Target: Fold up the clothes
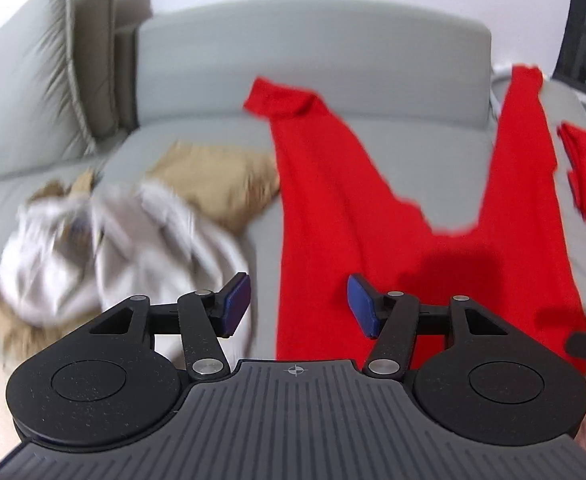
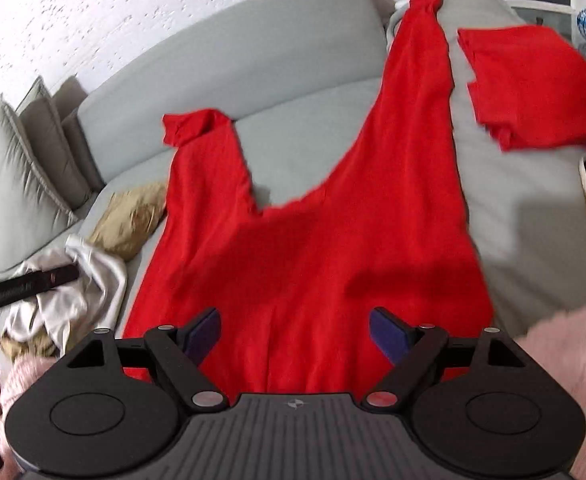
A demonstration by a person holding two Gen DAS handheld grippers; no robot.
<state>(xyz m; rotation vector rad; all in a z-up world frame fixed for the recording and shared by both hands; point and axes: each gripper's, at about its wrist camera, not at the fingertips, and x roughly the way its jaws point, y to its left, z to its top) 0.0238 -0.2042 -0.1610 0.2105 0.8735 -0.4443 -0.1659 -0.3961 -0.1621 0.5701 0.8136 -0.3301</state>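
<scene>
Red trousers [image 2: 305, 256] spread flat on grey sofa [image 1: 313, 52], legs splayed away, waist nearest; left tongs [image 1: 299, 306] and right tongs [image 2: 293, 336] both released, nothing between pads. Best move, I judge: pinch one leg's cuff and its waist corner, lay it square over the other leg; keep clear of white-tan laundry heap [image 1: 105, 240] just beside; folded red piece [image 2: 533, 84] sits apart.

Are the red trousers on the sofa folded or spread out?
Spread out: the red trousers lie flat on the sofa, both legs apart in a V.
</scene>
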